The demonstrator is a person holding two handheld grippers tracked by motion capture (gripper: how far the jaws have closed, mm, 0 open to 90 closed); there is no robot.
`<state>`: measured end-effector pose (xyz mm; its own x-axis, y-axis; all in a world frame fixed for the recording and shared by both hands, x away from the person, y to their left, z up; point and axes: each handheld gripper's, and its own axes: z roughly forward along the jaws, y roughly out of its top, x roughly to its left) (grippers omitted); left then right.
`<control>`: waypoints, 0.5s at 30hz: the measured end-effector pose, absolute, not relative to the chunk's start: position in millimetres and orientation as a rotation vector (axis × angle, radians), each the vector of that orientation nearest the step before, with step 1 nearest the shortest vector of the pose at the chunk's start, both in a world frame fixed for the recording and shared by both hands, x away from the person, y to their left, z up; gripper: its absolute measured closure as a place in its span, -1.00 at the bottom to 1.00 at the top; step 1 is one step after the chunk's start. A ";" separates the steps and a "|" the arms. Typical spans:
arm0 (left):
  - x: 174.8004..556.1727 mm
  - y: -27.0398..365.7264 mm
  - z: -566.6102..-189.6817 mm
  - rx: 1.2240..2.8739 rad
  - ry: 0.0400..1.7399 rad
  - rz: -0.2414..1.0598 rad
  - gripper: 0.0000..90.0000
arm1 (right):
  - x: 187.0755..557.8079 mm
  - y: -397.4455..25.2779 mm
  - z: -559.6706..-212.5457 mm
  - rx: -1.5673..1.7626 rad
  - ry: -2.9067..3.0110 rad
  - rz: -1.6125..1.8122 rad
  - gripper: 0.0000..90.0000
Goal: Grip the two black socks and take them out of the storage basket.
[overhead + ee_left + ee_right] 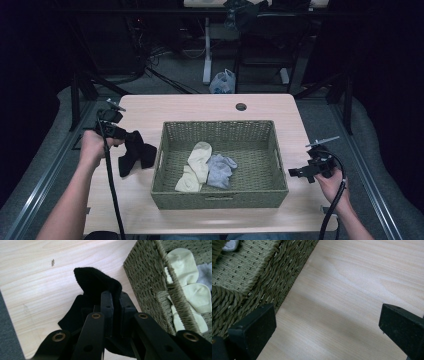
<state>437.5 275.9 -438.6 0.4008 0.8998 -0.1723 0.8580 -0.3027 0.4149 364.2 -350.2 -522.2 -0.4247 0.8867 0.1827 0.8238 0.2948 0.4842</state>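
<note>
At the desk's [210, 107] near edge the person's forearms are coming in, the right claw [301, 172] hovering at three o'clock of the basket [219, 199], jaws spread wide and gripping nothing. Inside the basket, a cream sock [196, 167] and a grey sock [220, 169] are lying touching. At nine o'clock, just beside the basket wall, the left claw [115, 298] is pinching a black sock [135, 152], which is drooping onto the desk. It is probably light, limp and non-slippery; gripping a bunched fold suits it.
</note>
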 end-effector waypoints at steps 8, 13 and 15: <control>439.8 270.8 -460.7 2.216 1.519 0.082 0.87 | 363.9 -350.5 -522.2 1.617 2.427 0.794 -0.99; 440.5 270.9 -476.0 2.206 1.550 0.066 0.86 | 363.8 -350.0 -521.5 1.611 2.428 0.792 -0.99; 440.5 271.6 -481.1 2.199 1.565 0.064 0.85 | 364.0 -350.3 -521.9 1.613 2.428 0.793 -0.99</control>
<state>440.5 271.6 -481.1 0.3591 0.9091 -0.2112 0.8888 -0.2641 0.3745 364.0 -350.3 -521.9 -0.4248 0.8867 0.1824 0.8235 0.2948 0.4848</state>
